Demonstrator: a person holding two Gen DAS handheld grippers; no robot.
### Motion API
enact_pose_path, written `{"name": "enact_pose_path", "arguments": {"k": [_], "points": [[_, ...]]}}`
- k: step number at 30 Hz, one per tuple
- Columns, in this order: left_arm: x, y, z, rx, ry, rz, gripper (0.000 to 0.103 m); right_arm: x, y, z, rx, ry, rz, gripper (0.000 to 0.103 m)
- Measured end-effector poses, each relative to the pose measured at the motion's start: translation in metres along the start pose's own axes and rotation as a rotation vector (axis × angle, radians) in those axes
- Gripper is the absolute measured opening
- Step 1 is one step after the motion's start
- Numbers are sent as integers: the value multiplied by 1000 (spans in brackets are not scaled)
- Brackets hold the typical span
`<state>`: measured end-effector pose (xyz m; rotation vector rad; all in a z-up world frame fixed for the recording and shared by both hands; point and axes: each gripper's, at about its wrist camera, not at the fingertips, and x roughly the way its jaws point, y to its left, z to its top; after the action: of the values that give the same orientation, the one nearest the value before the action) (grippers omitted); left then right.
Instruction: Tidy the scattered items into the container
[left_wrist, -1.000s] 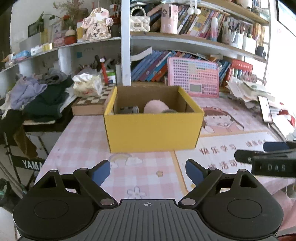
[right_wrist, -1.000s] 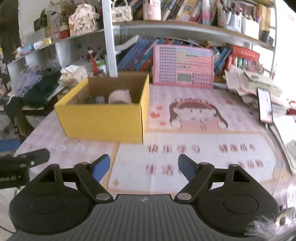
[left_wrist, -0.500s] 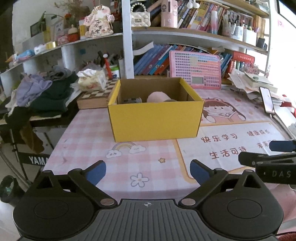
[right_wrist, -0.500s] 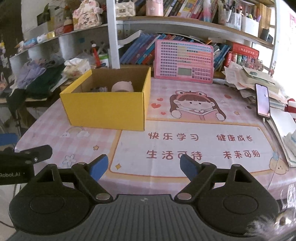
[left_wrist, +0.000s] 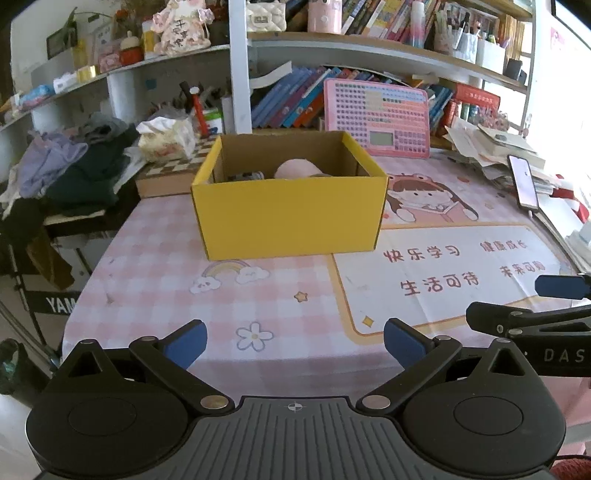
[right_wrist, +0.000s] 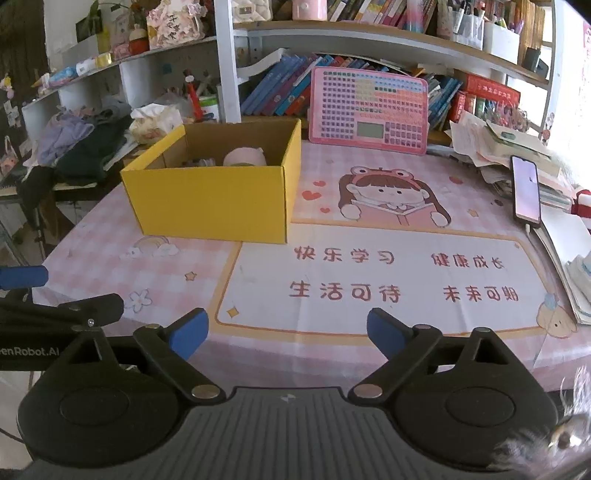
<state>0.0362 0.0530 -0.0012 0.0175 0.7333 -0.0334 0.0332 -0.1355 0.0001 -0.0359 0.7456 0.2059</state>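
Left gripper (left_wrist: 294, 345) spread wide, empty, above near table edge. Right gripper (right_wrist: 287, 334) same, nothing between blue pads. Yellow box (left_wrist: 290, 218) on pink cloth (left_wrist: 155, 266), well ahead of both. Inside: pink roll (right_wrist: 244, 157) and dark striped item (left_wrist: 245, 175), both half hidden by front wall, hard to identify. Phone (right_wrist: 526, 195) at right by paper pile. Fuzzy grey thing (right_wrist: 546, 443) cut off at corner, unclear.
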Motion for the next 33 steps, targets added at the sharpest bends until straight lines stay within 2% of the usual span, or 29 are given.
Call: {"name": "enact_pose_path", "arguments": {"k": [14, 33], "points": [[-3, -1, -4, -19, 33, 19, 103, -5, -2, -7, 1, 10, 1, 98], [-12, -9, -6, -5, 16, 38, 103, -10, -6, -14, -12, 31, 11, 98]]}}
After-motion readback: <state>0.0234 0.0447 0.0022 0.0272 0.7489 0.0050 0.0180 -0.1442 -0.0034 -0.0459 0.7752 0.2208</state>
